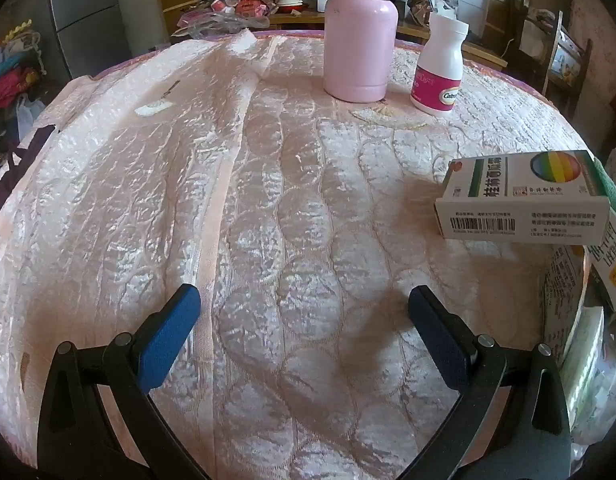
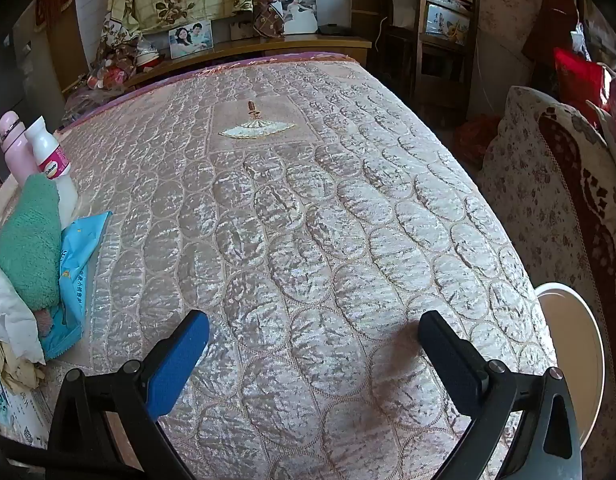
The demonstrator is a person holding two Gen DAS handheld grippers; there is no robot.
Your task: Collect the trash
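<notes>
Both my grippers spread wide, nothing between the fingers, over the quilted bedspread (image 1: 268, 200).

My left gripper (image 1: 304, 304) hovers empty; ahead to its right lies a medicine box (image 1: 520, 200), farther off a white pill bottle (image 1: 440, 68) beside a pink flask (image 1: 360, 40). My right gripper (image 2: 314, 332) is likewise empty; just left of it lie a blue wrapper (image 2: 78, 268), a green cloth (image 2: 28, 240) and crumpled white paper (image 2: 8, 312).

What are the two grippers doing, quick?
Left gripper: open, holding nothing.
Right gripper: open, holding nothing.
</notes>
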